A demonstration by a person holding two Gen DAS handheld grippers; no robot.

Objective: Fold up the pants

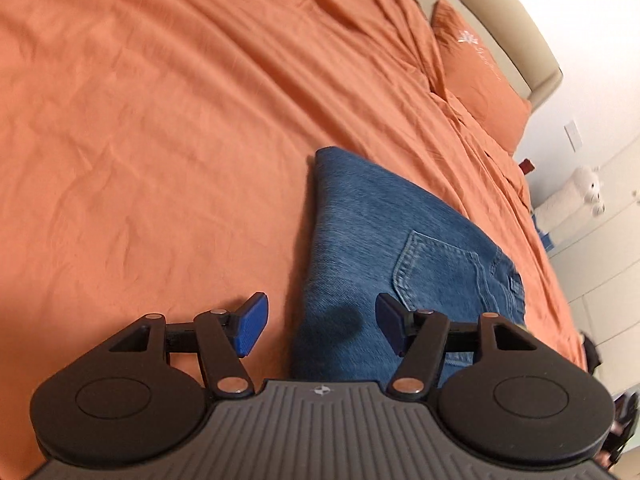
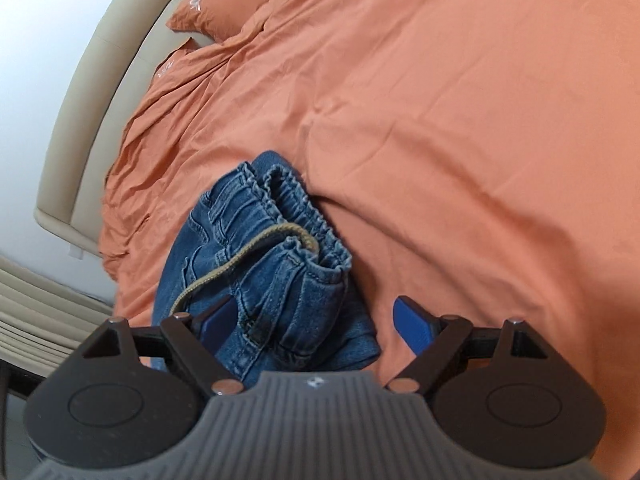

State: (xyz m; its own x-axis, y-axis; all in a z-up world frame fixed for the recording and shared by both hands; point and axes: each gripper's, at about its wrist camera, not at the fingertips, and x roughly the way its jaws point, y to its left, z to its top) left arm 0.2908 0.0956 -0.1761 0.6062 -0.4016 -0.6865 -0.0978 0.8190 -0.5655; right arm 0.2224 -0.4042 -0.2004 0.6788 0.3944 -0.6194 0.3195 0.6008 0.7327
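Observation:
Blue denim pants (image 1: 384, 248) lie folded into a compact bundle on the orange bed sheet (image 1: 160, 120), a back pocket facing up. My left gripper (image 1: 320, 324) is open and empty, hovering just above the bundle's near left edge. In the right wrist view the pants (image 2: 272, 248) show their elastic waistband and a tan drawstring (image 2: 240, 256) on top. My right gripper (image 2: 316, 324) is open and empty, its blue pads straddling the near end of the bundle without gripping it.
An orange pillow (image 1: 480, 76) lies against the beige headboard (image 1: 520, 28); it also shows in the right wrist view (image 2: 216, 4). A white plush toy (image 1: 580, 196) sits beside the bed. The orange sheet (image 2: 460, 120) spreads wide around the pants.

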